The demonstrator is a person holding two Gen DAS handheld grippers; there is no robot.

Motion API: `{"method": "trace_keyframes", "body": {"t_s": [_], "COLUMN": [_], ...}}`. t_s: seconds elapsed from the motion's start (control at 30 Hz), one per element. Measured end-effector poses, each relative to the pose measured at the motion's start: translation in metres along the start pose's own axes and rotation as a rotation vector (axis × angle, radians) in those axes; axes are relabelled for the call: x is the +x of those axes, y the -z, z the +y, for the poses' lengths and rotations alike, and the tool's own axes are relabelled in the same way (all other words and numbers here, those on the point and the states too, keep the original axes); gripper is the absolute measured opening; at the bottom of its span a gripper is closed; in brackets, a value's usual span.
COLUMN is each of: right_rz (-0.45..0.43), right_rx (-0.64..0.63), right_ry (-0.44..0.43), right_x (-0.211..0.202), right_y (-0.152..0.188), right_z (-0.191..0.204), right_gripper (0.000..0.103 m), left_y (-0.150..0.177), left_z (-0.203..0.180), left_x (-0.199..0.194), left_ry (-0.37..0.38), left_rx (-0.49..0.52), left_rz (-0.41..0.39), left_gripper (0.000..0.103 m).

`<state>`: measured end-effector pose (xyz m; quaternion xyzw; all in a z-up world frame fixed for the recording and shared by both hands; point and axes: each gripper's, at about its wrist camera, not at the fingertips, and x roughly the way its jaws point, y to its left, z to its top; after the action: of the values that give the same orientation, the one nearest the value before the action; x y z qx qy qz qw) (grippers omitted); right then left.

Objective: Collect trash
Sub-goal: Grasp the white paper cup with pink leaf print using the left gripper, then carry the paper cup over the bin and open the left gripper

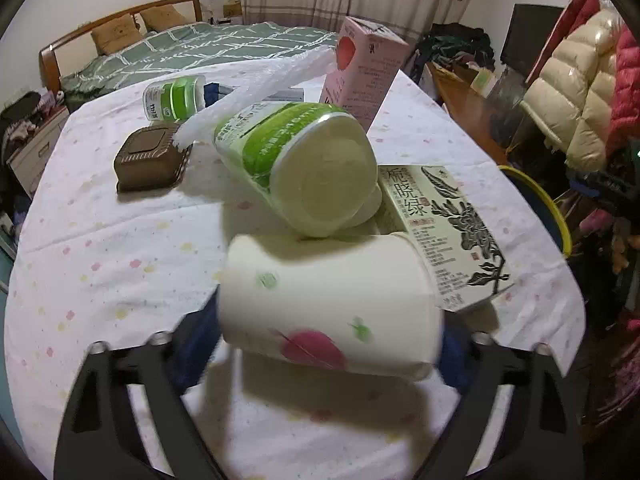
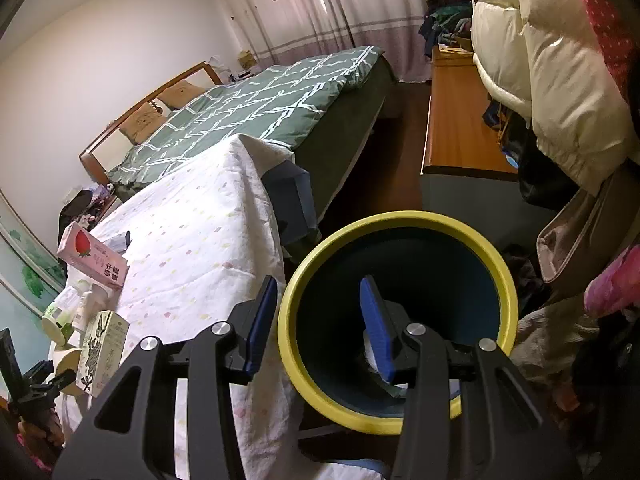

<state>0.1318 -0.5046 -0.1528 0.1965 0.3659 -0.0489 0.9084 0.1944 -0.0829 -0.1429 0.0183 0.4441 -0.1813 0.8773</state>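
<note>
Left gripper (image 1: 320,364) straddles a white paper cup (image 1: 328,304) lying on its side on the desk (image 1: 100,264); jaws part-way closed around it, blue pads sit at the cup's two ends; cannot tell if they press yet, the cup is blurred; so read as open around it, not a confirmed grip.

Right gripper (image 2: 320,324) straddles the yellow rim of the bin (image 2: 400,420); one finger outside the wall, one inside; whether the pads actually clamp the rim, cannot tell; bin sits just beside the desk edge, mouth tipped toward the camera, something pale at the bottom.

Handling judgement: cup looks like thin paper, empty, very light; crushes easily, so moderate squeeze only; too hard and it folds and pops out. Axial hold, base against one pad and mouth against the other, is the stiffest option; mouth rim is rolled and gives some stiffness; the side wall is the weak spot.

Neighbours: green-labelled tub (image 1: 296,168) lies on its side touching the cup's upper edge; printed tea box (image 1: 444,236) touches the cup's right end; both likely shift when the cup lifts. Pink carton (image 1: 360,72) stands behind; brown tray (image 1: 150,160) and small bottle (image 1: 174,98) well apart to the left; all look light and rigid enough for simple side grips.
</note>
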Motion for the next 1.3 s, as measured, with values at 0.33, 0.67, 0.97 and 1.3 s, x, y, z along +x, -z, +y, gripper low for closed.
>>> {"method": "trace_keyframes", "body": {"t_s": [0.33,0.67,0.97,1.3], "right_rz": [0.027,-0.006,-0.068,-0.074], "right_rx": [0.021,0.011,0.024,0.061], "right_ry": [-0.029,-0.030,0.009,-0.007], "right_x": [0.006,-0.013,-0.044,-0.047], "right_y": [0.013,0.023,0.035,0.041], "right_z": [-0.003,-0.001,-0.016,-0.037], "right_gripper": [0.042,0.042,0.042,0.042], "left_y": [0.032,0.040,0.011,-0.012], "left_z": [-0.006,-0.024,-0.078,-0.110], "left_x": [-0.027,-0.049,-0.051,-0.049], "left_ry": [-0.022,-0.012,0.061,0.071], "left_rx": [0.041,0.056,0.177,0.235], "left_rz": [0.022,0.004,-0.041,-0.033], "left_gripper": [0.084,0.080,0.079,0.079]}}
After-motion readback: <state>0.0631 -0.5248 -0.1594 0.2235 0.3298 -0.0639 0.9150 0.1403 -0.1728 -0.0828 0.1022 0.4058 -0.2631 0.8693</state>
